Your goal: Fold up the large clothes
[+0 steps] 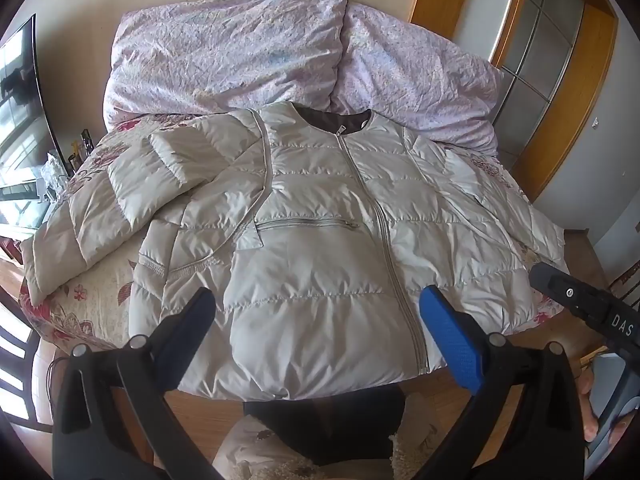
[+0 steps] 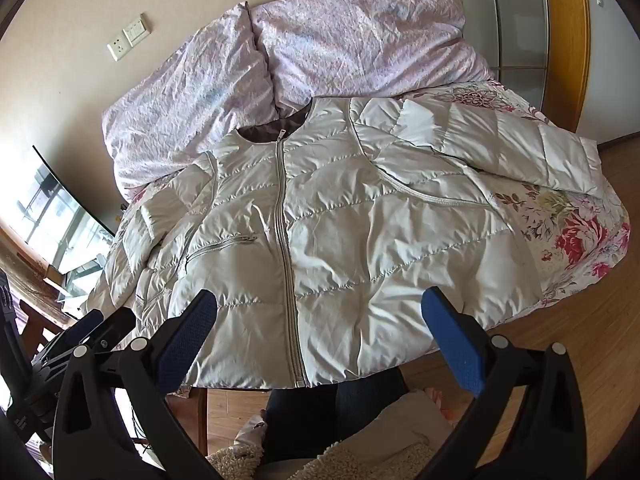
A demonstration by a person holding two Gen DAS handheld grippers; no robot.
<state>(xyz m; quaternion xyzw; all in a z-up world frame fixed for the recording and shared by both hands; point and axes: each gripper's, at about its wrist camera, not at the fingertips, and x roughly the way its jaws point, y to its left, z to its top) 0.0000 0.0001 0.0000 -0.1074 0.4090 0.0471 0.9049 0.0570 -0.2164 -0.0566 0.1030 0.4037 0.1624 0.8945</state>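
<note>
A cream quilted puffer jacket (image 1: 320, 216) lies front up and zipped on the bed, collar away from me and hem at the near edge. One sleeve (image 1: 132, 192) is bent back on itself at the left. The other sleeve (image 2: 500, 148) stretches out to the right over the floral sheet. My left gripper (image 1: 320, 320) hovers open above the hem with nothing between its blue pads. My right gripper (image 2: 320, 320) is also open over the hem, a little further right, and holds nothing. Each gripper shows at the edge of the other's view: the right gripper (image 1: 580, 300), the left gripper (image 2: 80, 336).
A crumpled lilac duvet (image 1: 248, 48) is heaped at the head of the bed. The floral sheet (image 2: 576, 236) covers the mattress. A dark screen (image 1: 20, 112) stands left and a wooden glazed door (image 2: 520, 20) right. The person's dark-trousered legs (image 1: 328, 420) are below the hem, over wooden floor (image 2: 580, 340).
</note>
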